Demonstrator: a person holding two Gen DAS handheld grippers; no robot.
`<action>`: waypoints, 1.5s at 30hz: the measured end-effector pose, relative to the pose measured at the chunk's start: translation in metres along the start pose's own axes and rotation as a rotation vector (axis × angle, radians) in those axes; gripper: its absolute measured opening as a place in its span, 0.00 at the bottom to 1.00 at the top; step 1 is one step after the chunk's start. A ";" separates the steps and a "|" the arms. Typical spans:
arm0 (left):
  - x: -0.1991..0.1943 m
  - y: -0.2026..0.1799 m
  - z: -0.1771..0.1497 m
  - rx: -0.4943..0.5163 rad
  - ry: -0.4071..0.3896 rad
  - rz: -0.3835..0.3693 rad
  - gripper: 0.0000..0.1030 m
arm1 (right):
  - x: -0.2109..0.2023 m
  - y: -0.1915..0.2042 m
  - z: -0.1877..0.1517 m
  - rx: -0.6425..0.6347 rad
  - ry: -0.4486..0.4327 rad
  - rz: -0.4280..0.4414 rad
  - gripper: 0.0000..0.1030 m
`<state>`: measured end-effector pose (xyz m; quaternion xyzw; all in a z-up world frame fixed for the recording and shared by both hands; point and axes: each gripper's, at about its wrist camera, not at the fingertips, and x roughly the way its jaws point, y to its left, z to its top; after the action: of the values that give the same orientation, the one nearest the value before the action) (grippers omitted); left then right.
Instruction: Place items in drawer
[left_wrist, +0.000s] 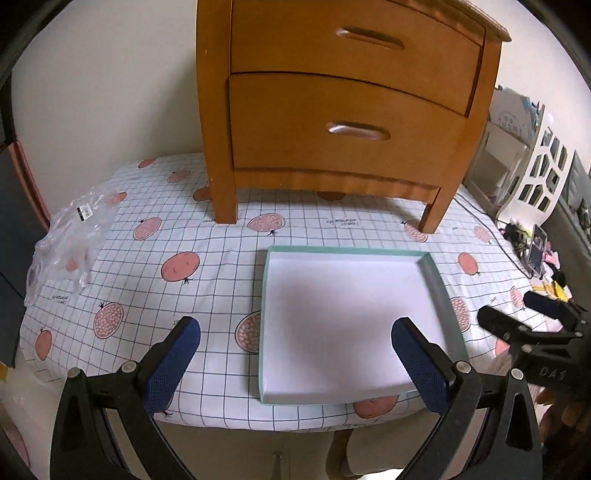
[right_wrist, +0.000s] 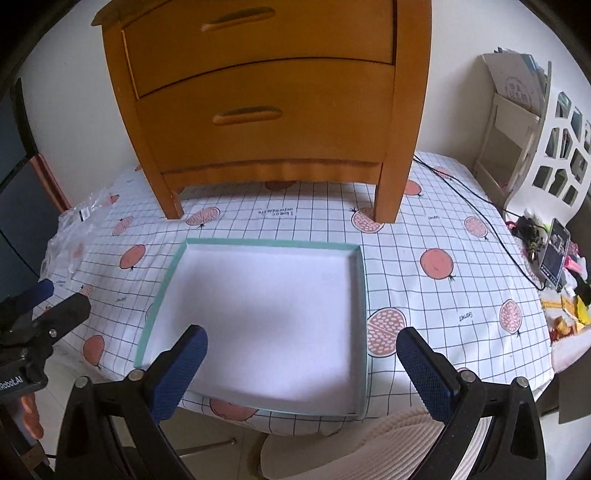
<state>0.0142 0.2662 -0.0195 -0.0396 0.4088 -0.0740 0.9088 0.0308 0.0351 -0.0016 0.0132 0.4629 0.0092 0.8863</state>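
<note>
Both the left gripper (left_wrist: 295, 341) and right gripper (right_wrist: 301, 350) hover with fingers spread wide, grasping nothing. The shallow teal tray (left_wrist: 439, 291) lies empty on the checked tablecloth (left_wrist: 155, 266), and at its twelve o'clock the wooden nightstand (left_wrist: 332, 92) has both drawers closed.

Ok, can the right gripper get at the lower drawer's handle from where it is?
Probably yes. The right gripper is open and empty, and only the empty shallow tray lies low between it and the lower drawer handle. Nothing blocks the handle, and the drawer is shut.
</note>
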 end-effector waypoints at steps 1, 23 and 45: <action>0.001 0.000 -0.001 -0.001 0.003 0.001 1.00 | 0.000 -0.001 0.000 0.003 -0.001 -0.001 1.00; 0.012 0.002 -0.008 -0.013 0.035 0.017 1.00 | 0.007 -0.001 -0.007 0.009 0.025 -0.028 1.00; 0.019 0.006 -0.012 -0.033 0.056 0.012 1.00 | 0.012 -0.003 -0.008 0.013 0.048 -0.022 1.00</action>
<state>0.0185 0.2686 -0.0420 -0.0502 0.4354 -0.0630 0.8966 0.0309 0.0325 -0.0166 0.0135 0.4840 -0.0030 0.8749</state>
